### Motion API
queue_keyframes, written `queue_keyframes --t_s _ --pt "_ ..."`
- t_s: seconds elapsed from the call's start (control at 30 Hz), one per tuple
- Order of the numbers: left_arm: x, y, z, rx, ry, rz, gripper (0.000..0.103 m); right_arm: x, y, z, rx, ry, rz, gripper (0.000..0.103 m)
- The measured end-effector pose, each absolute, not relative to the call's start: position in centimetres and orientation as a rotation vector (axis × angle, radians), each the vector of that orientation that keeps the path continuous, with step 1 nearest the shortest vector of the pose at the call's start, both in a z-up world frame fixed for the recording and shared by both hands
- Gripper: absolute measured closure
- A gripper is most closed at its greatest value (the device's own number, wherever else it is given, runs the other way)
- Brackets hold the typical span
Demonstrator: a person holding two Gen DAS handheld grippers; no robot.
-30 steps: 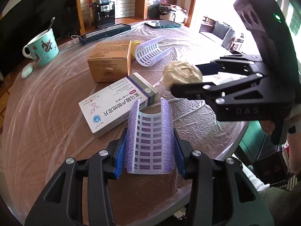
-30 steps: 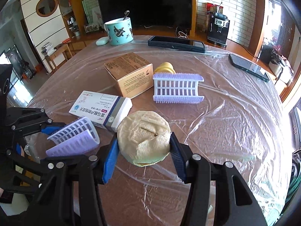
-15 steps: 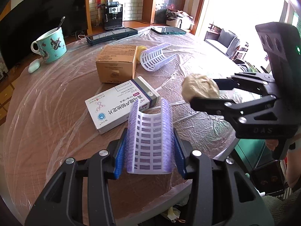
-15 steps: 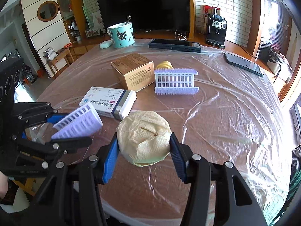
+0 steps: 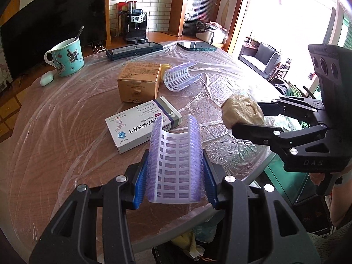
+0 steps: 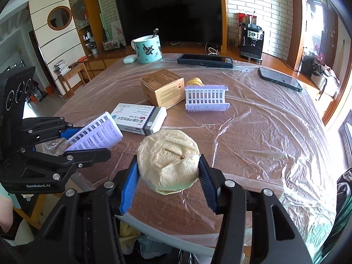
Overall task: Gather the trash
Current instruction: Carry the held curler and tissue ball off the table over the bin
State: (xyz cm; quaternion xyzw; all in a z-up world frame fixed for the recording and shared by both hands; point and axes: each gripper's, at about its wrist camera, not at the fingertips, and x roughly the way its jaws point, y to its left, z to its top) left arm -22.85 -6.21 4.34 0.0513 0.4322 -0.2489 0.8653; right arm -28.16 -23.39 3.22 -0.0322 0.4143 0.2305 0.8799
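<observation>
My left gripper (image 5: 175, 176) is shut on a curved white and purple plastic tray (image 5: 173, 160), held over the near edge of the table. That same tray (image 6: 96, 132) shows at the left of the right wrist view. My right gripper (image 6: 168, 178) is shut on a crumpled beige paper wad (image 6: 169, 160), also above the near table edge. The wad (image 5: 242, 112) and the right gripper (image 5: 246, 118) appear at the right of the left wrist view. A white medicine box (image 5: 140, 123), a brown carton (image 5: 138, 81) and a second purple tray (image 5: 179, 77) lie on the table.
The round table (image 6: 264, 132) is covered in clear plastic film. A teal mug (image 6: 148, 48) with a spoon, a white earbud case (image 6: 129, 59) and two phones (image 6: 204, 60) (image 6: 279, 78) sit at the far side. Below the near edge a bin with crumpled trash (image 5: 189, 242) shows.
Both grippers have drawn back towards the near table edge and risen a little, each still holding its item. More of the bin below the edge has come into view.
</observation>
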Motion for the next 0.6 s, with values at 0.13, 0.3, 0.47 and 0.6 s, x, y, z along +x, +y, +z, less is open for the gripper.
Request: queue_keyframes --t_s 0.13,0.3,0.47,0.6 --pt "-23.7 -5.9 4.8 0.098 0.895 -0.524 0.058 -29.0 -23.3 3.6 -0.07 0.852 0.491 0.052" --pt "-24.9 -5.6 5.4 0.1 0.882 -0.53 0.058 -30.1 -23.4 3.8 -0.065 0.847 0.508 0.052" --pt "-26.1 -5.5 5.8 0.105 0.875 -0.539 0.058 -31.6 -23.6 3.9 -0.067 0.848 0.526 0.052" --pt "-27.1 -5.5 5.8 0.109 0.874 -0.547 0.058 -32.9 -23.7 4.0 -0.073 0.844 0.541 0.052"
